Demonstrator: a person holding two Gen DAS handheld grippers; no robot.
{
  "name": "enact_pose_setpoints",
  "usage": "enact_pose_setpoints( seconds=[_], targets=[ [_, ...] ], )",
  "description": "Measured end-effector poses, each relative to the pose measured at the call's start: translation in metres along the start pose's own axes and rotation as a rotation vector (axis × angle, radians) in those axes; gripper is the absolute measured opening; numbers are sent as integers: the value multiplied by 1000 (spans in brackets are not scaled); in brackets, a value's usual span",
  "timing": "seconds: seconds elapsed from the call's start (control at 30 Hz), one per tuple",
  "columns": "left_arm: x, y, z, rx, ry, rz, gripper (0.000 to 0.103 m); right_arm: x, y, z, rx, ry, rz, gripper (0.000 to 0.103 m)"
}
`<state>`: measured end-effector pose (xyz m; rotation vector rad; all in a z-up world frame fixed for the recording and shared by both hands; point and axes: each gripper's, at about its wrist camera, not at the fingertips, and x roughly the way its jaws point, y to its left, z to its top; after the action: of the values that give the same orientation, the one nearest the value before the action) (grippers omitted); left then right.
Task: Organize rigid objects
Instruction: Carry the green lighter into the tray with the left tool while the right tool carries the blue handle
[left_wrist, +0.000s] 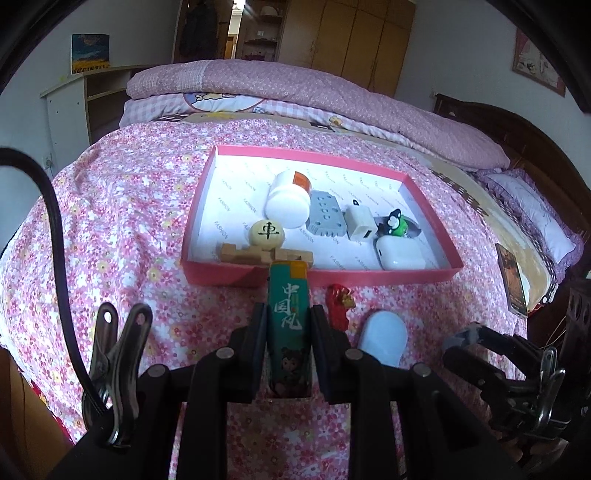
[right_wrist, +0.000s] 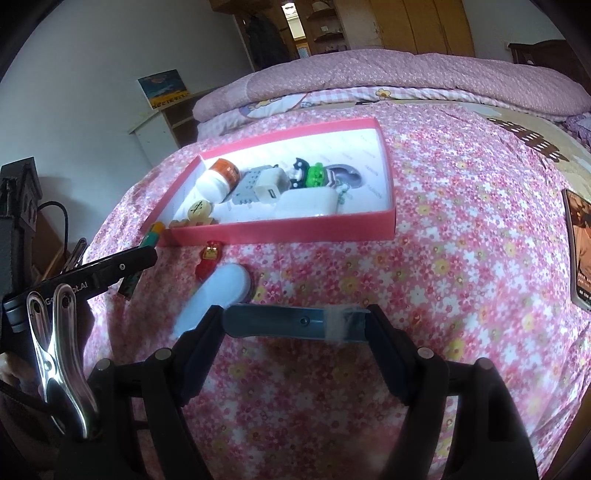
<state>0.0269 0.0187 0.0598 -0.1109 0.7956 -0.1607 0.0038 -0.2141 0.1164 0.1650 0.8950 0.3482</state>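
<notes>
Lighter: green lighter (left_wrist: 289, 325) with an orange-yellow top, clamped lengthwise in the left gripper (left_wrist: 289, 314); its top reaches the near wall of the pink tray (left_wrist: 388, 275).
Left jaws: pressed together on the lighter's two sides.
Blue bar: blue metal bar (right_wrist: 295, 323) with a taped end, spanning crosswise between the fingers of the right gripper (right_wrist: 295, 325).
Right jaws: wide apart, each pad against one end of the bar.
Tray contents: white bottle (left_wrist: 288, 203), grey block (left_wrist: 325, 216), white charger (left_wrist: 360, 223), green figure (left_wrist: 397, 223), white earbud case (left_wrist: 399, 253), chess piece (left_wrist: 266, 232), wooden puzzle (left_wrist: 266, 254).
Bedspread: red figure (left_wrist: 340, 304) and pale blue oval case (left_wrist: 384, 339) lie near the tray on the floral bedspread (left_wrist: 129, 221).
</notes>
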Motion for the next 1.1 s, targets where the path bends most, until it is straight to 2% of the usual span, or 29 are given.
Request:
enact_pose_setpoints(
  seconds=[0.47,0.83,1.1],
  targets=[
    [6,5,40,-5,-57,22,24,2,7,29,-35,-23,-19,77],
    [29,10,65,-21,-54,21,24,4,5,49,-41,-45,-44,77],
    [46,11,71,-23,-37,32,24,0,1,69,-42,-80,-57,77]
  ],
)
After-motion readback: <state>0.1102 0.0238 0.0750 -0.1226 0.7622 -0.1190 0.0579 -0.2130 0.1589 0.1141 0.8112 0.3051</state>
